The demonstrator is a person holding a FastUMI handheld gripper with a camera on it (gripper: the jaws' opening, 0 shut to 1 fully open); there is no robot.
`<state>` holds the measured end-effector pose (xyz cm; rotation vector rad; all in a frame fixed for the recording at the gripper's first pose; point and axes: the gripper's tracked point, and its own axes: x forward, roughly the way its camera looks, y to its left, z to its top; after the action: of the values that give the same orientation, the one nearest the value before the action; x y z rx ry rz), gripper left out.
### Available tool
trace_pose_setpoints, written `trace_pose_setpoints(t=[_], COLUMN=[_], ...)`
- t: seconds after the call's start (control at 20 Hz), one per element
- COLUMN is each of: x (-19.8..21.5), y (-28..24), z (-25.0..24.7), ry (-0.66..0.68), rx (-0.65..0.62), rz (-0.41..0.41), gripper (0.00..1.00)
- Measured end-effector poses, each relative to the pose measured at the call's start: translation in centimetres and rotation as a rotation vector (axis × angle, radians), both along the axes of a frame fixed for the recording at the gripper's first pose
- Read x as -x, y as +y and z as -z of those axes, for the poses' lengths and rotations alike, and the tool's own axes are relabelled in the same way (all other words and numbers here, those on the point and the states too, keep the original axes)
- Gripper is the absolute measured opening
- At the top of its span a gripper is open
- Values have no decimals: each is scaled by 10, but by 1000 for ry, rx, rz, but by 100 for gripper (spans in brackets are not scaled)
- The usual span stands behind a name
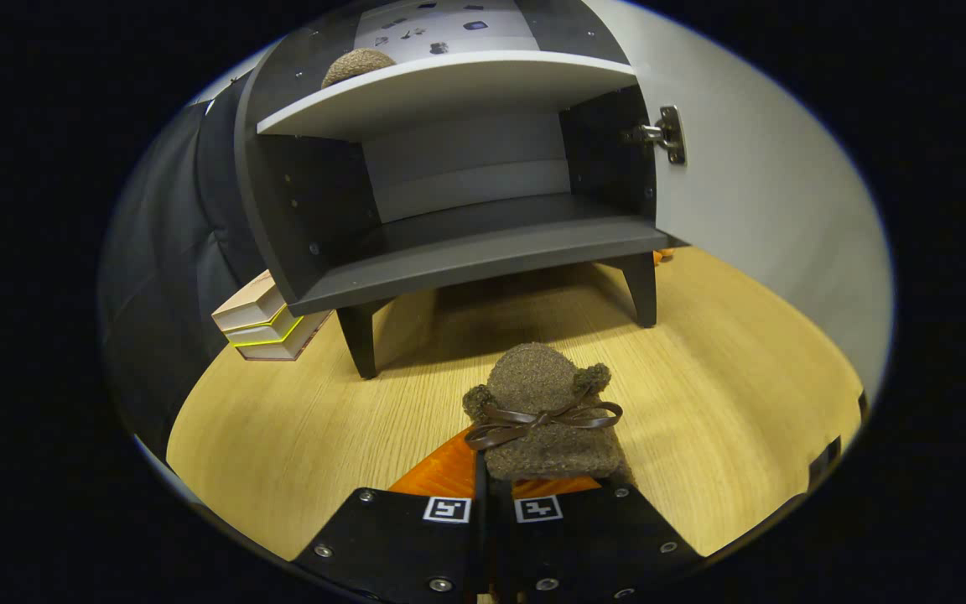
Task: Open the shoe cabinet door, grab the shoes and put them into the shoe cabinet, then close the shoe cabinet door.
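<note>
gripping brown shoe (547, 419) before open cabinet (449, 252)

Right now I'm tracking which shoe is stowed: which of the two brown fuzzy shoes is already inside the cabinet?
The shoe on the upper shelf of the cabinet. The bow-tied shoe is outside it, in the closed gripper, above the wooden floor.

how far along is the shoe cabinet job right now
Done: the cabinet door stands open, and one brown fuzzy shoe already sits on the upper shelf. In hand: the gripper has its jaws closed on the second shoe, just ahead of them above the wooden floor. Left: place it on the bare lower shelf, then close the door.
</note>
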<state>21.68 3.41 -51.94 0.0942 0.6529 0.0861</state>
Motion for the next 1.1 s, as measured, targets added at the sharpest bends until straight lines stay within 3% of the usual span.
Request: trace_pose_setpoints(t=[0.35,0.7,1.1], x=[-4,-46,-105], y=[-17,-38,-28], z=[-109,-216,-271], ry=[-22,-147,-214], rx=[-21,-35,0], rz=[6,6,-28], gripper=[5,5,5])
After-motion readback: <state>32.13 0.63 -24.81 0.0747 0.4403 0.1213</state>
